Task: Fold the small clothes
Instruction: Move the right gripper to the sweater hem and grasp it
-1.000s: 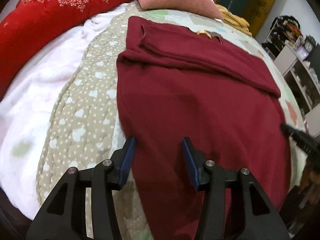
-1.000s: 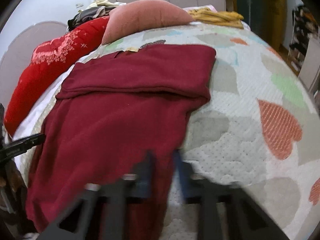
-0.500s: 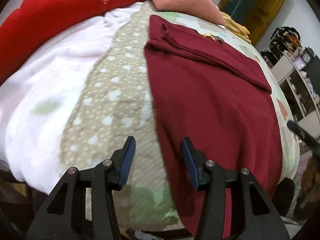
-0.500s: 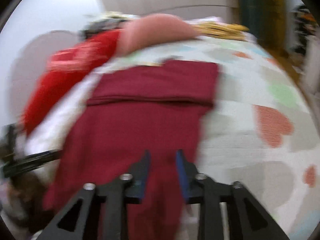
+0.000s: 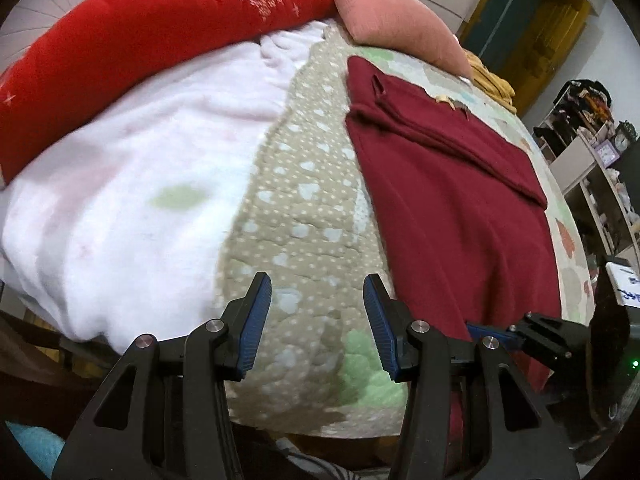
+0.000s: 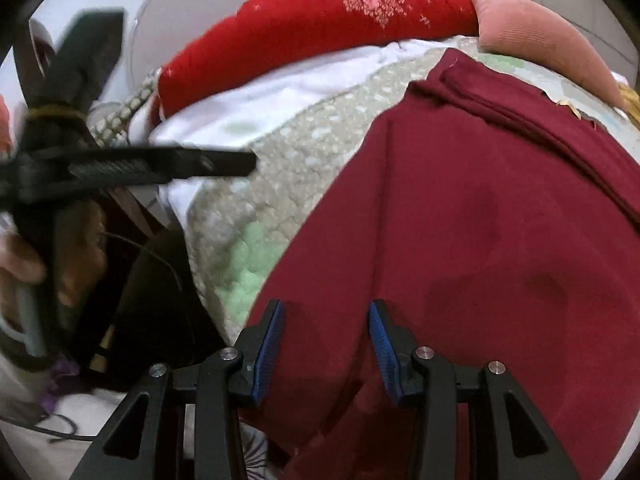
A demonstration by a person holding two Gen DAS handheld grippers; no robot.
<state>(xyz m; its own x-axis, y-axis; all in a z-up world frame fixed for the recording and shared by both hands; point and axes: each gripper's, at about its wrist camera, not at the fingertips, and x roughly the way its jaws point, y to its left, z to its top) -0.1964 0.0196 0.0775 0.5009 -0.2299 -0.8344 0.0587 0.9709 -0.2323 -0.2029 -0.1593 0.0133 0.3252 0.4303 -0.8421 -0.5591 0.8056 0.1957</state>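
A dark red garment point(image 5: 452, 200) lies flat on the bed, its far part folded over into a band; its near end hangs over the bed's edge. It also fills the right wrist view point(image 6: 480, 220). My left gripper point(image 5: 316, 312) is open and empty over the beige quilt, left of the garment's edge. My right gripper point(image 6: 326, 336) is open, its jaws over the garment's near left part. The right gripper also shows at the lower right of the left wrist view point(image 5: 520, 332).
A beige dotted quilt point(image 5: 296, 200) and a white blanket point(image 5: 140, 184) cover the bed. A red bolster point(image 5: 152, 28) and a pink pillow point(image 5: 392, 28) lie at the head. Shelves point(image 5: 600, 168) stand at the right. The bed's near edge is just below both grippers.
My left gripper moved left, off the garment onto the beige quilt. My right gripper swung left across the garment toward its left edge and opened wider.
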